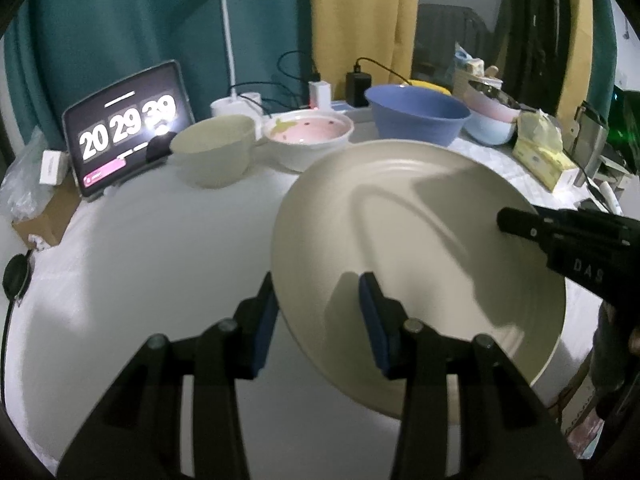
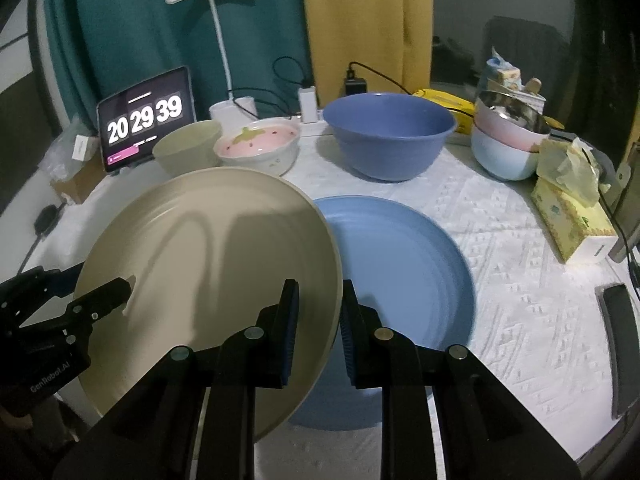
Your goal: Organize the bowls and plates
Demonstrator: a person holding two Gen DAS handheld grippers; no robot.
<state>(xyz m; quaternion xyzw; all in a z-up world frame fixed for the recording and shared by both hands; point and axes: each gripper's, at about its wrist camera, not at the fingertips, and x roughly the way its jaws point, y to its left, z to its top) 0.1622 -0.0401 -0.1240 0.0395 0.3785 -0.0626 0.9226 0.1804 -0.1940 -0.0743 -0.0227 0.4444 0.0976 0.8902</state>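
The round beige ceramic plate [image 2: 208,280] hangs tilted between both tongs, its opposite rims straddled by the left gripper [image 1: 318,312] and right gripper [image 2: 320,320], whose pads look clenched on it.

Cream plate [image 2: 208,264] tilted, overlapping blue plate [image 2: 400,264]

Dim room, cool cast. Tablet screen [image 1: 128,128] glared, digits blown out in left view. Hard gripper shadows fell across the beige plate [image 2: 208,264]. Fisheye bent edges, black vignette corners. Background curtains were slightly soft.
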